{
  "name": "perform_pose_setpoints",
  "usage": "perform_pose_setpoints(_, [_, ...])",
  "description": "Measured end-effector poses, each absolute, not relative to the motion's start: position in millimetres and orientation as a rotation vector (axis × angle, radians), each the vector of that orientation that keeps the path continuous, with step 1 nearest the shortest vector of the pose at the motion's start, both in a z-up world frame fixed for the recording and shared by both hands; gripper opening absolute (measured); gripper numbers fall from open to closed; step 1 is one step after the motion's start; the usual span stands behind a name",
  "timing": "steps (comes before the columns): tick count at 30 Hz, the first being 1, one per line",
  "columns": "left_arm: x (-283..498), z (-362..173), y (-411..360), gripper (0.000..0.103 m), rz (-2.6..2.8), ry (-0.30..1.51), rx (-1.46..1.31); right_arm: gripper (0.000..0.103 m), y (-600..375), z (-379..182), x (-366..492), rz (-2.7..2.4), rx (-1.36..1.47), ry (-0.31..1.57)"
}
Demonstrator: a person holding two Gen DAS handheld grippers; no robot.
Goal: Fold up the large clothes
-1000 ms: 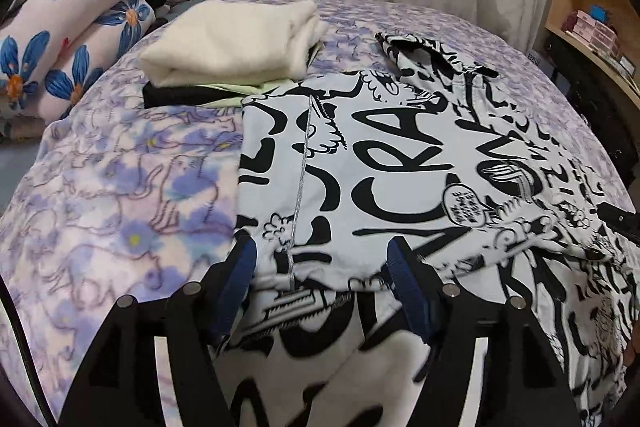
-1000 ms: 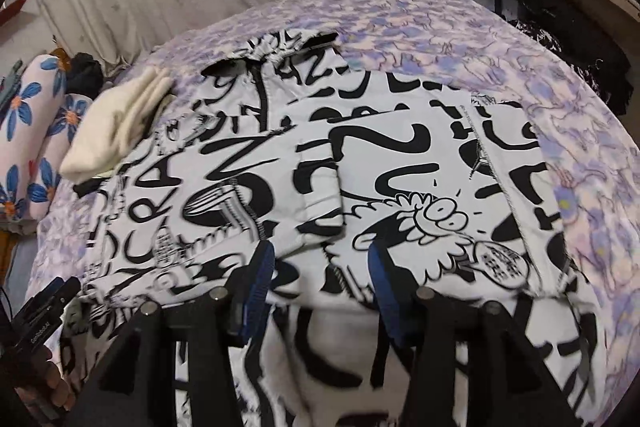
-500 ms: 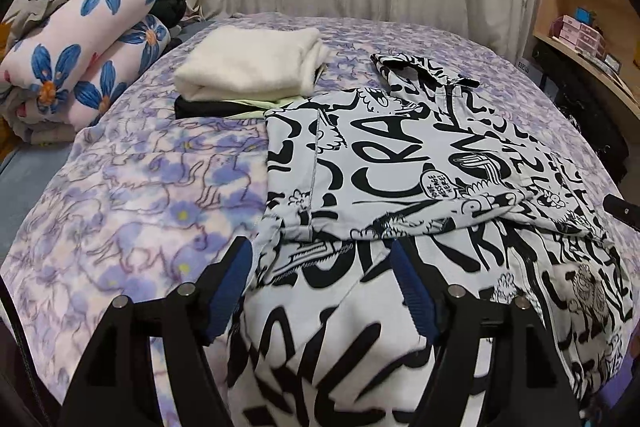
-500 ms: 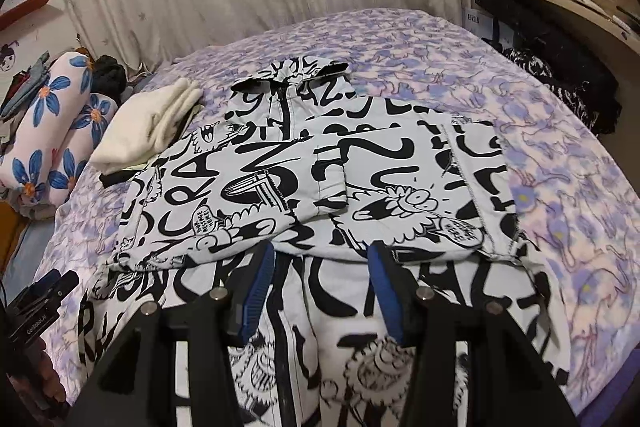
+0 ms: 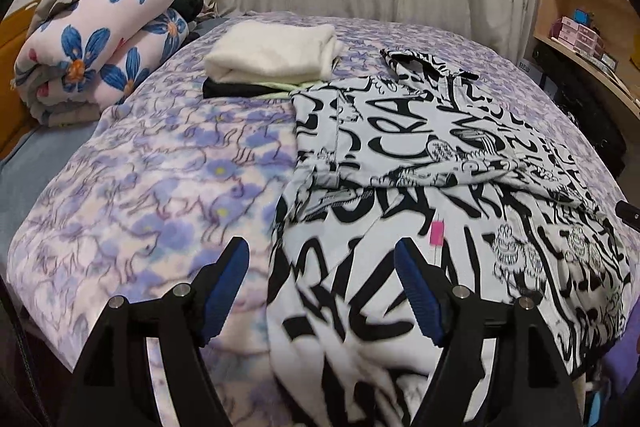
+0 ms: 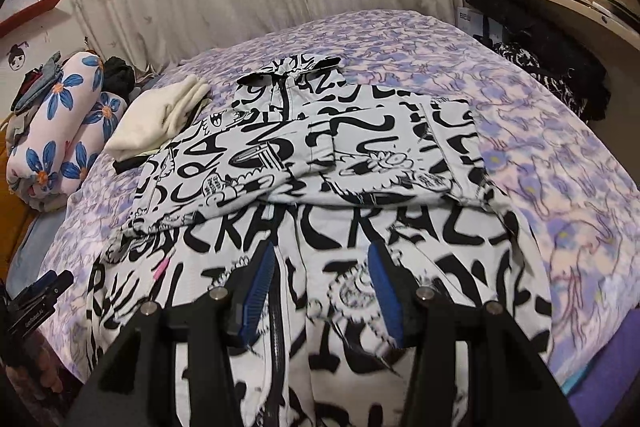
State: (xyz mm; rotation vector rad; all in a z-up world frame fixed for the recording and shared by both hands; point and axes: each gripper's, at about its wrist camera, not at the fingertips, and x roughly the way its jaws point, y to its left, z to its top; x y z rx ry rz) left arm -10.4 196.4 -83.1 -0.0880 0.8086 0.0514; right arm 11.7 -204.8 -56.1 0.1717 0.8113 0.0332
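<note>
The black-and-white printed jacket (image 6: 320, 163) lies spread on the bed (image 6: 560, 155), filling the middle of the right wrist view. Both sleeves are already folded in across the chest, meeting near the centre, and the hood sits at twelve o'clock. The lower half of the jacket runs down toward six o'clock, over the bed's near edge, and is not yet folded up. So the side folds look done; I judge that the bottom-to-top fold, and any last halving, are still to come.

The left gripper (image 5: 322, 289) hovers over the jacket's left edge, with its jaws wide apart and nothing between the pads; one finger is over the bedspread, the other over the cloth. The right gripper (image 6: 322, 289) hangs over the lower middle of the jacket, above the zip line, with jaws about half apart and holding nothing.

At ten o'clock in the left wrist view a folded cream garment (image 5: 272, 53) rests on a small stack of other folded clothes, which suggests finished pieces. Farther left sits a rolled flowered quilt (image 5: 100, 39).
</note>
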Motion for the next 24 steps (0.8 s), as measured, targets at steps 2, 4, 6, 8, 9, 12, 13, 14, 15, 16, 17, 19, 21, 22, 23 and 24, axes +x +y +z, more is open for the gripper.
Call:
perform_pose_setpoints(2, [-18, -87, 201, 0.074, 0.043, 0.819, -0.09, 0.049, -208, -59, 2, 0.034, 0.164, 0.817])
perform_pose_setpoints(4, [-23, -91, 204, 0.074, 0.036, 0.83, -0.094, 0.049, -211, -63, -6, 0.034, 0.157, 0.83])
perform_pose_setpoints(6, [-29, -97, 210, 0.074, 0.026, 0.847, -0.102, 0.049, -216, -69, -12, 0.034, 0.149, 0.847])
perform_pose_setpoints(8, [-33, -106, 214, 0.074, 0.023, 0.868, -0.113, 0.049, -226, -76, -21, 0.024, 0.138, 0.866])
perform_pose_setpoints(9, [-34, -111, 218, 0.074, 0.024, 0.88, -0.12, 0.049, -229, -77, -23, 0.019, 0.137, 0.87])
perform_pose_setpoints(12, [-36, -125, 227, 0.074, 0.009, 0.915, -0.161, 0.049, -248, -83, -34, -0.009, 0.14, 0.879])
perform_pose_setpoints(13, [-36, -130, 231, 0.074, -0.005, 0.927, -0.186, 0.049, -256, -84, -38, -0.024, 0.143, 0.879])
perform_pose_setpoints(14, [-36, -134, 233, 0.074, -0.016, 0.937, -0.21, 0.049, -264, -85, -42, -0.034, 0.151, 0.879])
perform_pose_setpoints(15, [-36, -138, 234, 0.074, -0.024, 0.944, -0.226, 0.049, -273, -86, -45, -0.048, 0.16, 0.883])
perform_pose_setpoints(16, [-36, -143, 234, 0.074, -0.032, 0.951, -0.242, 0.049, -281, -88, -48, -0.069, 0.165, 0.888])
perform_pose_setpoints(17, [-35, -147, 235, 0.074, -0.035, 0.957, -0.256, 0.049, -288, -90, -51, -0.086, 0.17, 0.893])
perform_pose_setpoints(19, [-32, -154, 233, 0.074, -0.047, 0.969, -0.275, 0.049, -302, -97, -56, -0.1, 0.202, 0.916])
perform_pose_setpoints(21, [-31, -162, 231, 0.077, -0.05, 0.977, -0.284, 0.049, -313, -106, -61, -0.085, 0.26, 0.946])
perform_pose_setpoints(22, [-32, -164, 229, 0.08, -0.052, 0.972, -0.284, 0.049, -319, -113, -64, -0.076, 0.305, 0.965])
perform_pose_setpoints(23, [-32, -166, 228, 0.082, -0.051, 0.967, -0.281, 0.049, -322, -117, -67, -0.073, 0.327, 0.977])
perform_pose_setpoints(24, [-32, -166, 227, 0.082, -0.05, 0.966, -0.276, 0.049, -326, -123, -70, -0.061, 0.355, 0.99])
